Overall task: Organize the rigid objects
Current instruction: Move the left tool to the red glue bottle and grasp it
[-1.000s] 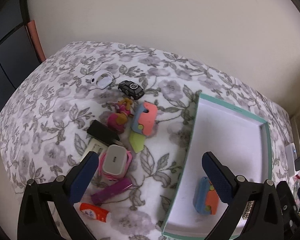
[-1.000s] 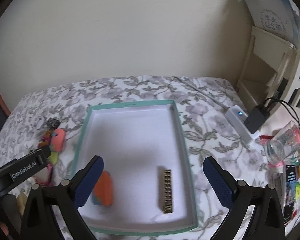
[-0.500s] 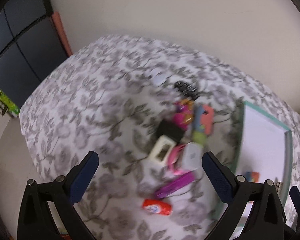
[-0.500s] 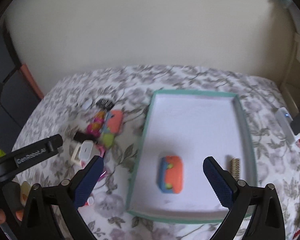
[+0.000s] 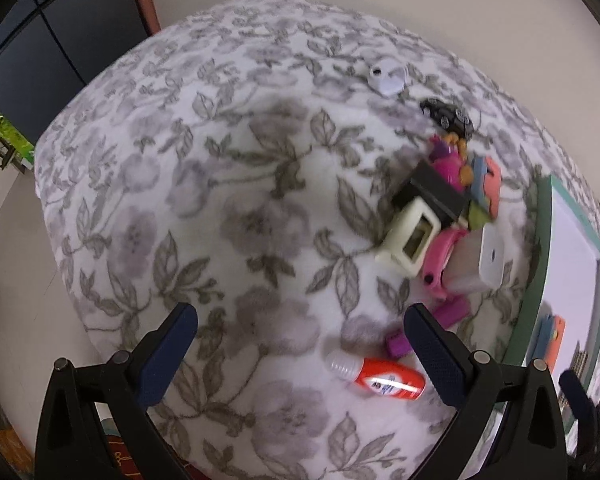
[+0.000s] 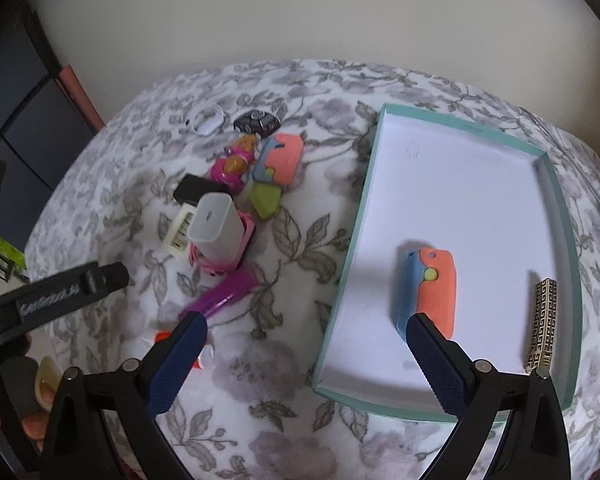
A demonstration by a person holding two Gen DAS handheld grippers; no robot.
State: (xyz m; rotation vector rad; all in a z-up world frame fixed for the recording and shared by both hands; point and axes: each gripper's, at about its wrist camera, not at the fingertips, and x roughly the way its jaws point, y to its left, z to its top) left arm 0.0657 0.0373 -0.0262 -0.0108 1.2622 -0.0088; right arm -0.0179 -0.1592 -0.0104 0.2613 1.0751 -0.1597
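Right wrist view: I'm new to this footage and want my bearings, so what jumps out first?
A teal-rimmed white tray lies at right on the floral cloth, holding an orange-and-blue toy and a gold patterned bar. Left of it sits a bright clutter of small things, with a white charger block on a pink piece and a purple stick nearer the camera.

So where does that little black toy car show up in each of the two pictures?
Left wrist view: black toy car at upper right, just past the pink figure.
Right wrist view: upper left of centre, again beyond the pink figure.
Shared landmark: the teal-rimmed tray.
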